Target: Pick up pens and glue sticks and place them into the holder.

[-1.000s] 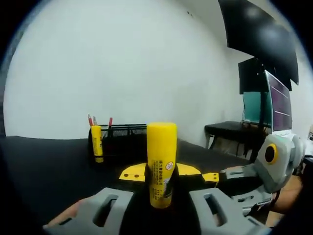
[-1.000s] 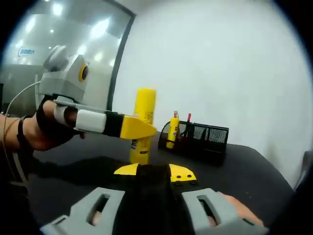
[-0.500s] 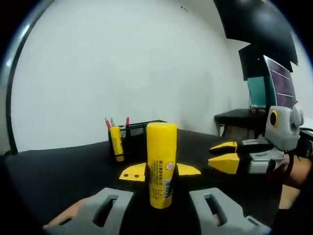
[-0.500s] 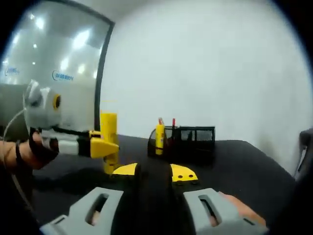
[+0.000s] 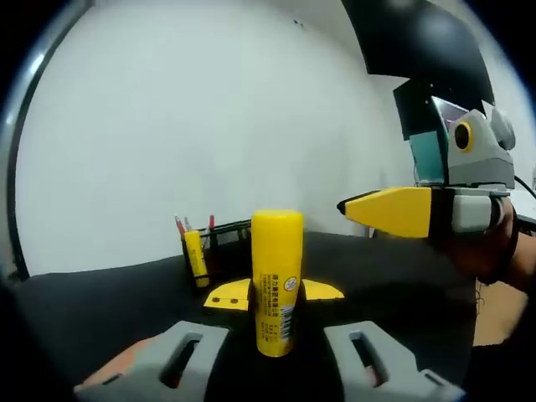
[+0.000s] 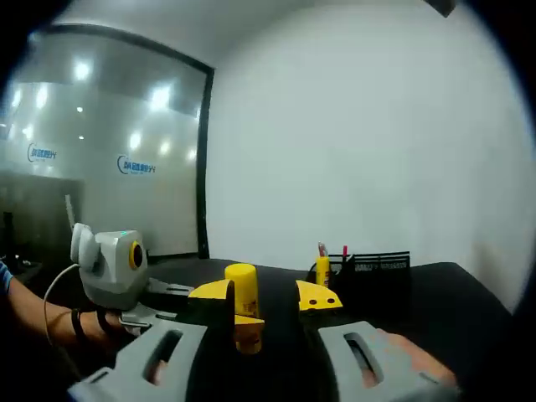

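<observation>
A big yellow glue stick (image 5: 277, 280) stands upright between the jaws of my left gripper (image 5: 275, 295), which is shut on it. Beyond it sits the black mesh holder (image 5: 233, 237), with a small yellow glue stick (image 5: 195, 256) and red-tipped pens in its left end. My right gripper (image 5: 362, 207) hangs at the right, level with the big stick's cap. In the right gripper view my right gripper (image 6: 265, 295) is open with nothing held. The left gripper (image 6: 244, 322) and its glue stick (image 6: 243, 295) show just past the jaws, and the holder (image 6: 378, 262) lies further right.
A black table (image 5: 100, 293) carries everything. A white wall runs behind it. Dark monitors (image 5: 419, 50) and a side desk are at the far right. A glass partition (image 6: 100, 167) stands to the left. A gloved hand (image 6: 88, 322) holds the left gripper.
In the left gripper view my right gripper has risen and come nearer. In the right gripper view the left gripper with its glue stick now sits lower and nearer the middle.
</observation>
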Demonstrator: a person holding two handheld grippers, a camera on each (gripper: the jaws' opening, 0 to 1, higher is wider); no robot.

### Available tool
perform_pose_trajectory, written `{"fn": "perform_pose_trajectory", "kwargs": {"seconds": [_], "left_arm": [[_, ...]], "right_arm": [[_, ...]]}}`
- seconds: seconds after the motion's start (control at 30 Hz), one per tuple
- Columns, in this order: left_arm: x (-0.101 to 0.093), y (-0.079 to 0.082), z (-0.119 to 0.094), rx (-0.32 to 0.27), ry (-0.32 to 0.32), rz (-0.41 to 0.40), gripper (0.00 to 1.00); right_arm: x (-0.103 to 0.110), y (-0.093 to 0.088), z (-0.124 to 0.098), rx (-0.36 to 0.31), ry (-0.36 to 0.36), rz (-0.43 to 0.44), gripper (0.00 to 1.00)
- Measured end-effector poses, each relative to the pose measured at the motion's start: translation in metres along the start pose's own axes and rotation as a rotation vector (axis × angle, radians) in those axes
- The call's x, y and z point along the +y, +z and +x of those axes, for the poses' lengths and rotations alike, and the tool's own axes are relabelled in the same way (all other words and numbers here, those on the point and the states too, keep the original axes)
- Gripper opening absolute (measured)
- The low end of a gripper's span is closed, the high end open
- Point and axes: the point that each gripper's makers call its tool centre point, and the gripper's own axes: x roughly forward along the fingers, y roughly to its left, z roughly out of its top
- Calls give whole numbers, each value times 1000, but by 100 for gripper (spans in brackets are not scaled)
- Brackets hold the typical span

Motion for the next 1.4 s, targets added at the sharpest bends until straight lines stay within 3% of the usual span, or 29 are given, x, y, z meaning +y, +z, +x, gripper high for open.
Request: {"fn": "perform_pose_trajectory", "kwargs": {"seconds": [0.2, 0.37, 0.67, 0.87, 0.93, 1.17, 1.3, 1.4], "left_arm": [[-16, 10, -7, -49, -54, 82, 16], [-19, 12, -12, -54, -53, 149, 16], [-13, 14, -17, -70, -47, 165, 16], [-11, 14, -17, -94, -57, 169, 17], [-11, 12, -16, -98, -63, 172, 21], [-3, -6, -17, -68, -105, 98, 39], [15, -26, -17, -19, -98, -42, 41], [27, -29, -18, -33, -107, -100, 47]], "right_arm": [[17, 0, 8, 13, 31, -15, 24], [21, 1, 10, 14, 29, -33, 22], [28, 0, 14, 27, 46, -17, 17], [26, 1, 16, 39, 26, -10, 16], [22, -1, 16, 48, 6, -1, 16], [3, -3, 13, 52, -49, 14, 16], [-9, -4, 12, 64, -80, 37, 16], [-15, -4, 12, 71, -96, 33, 16]]}}
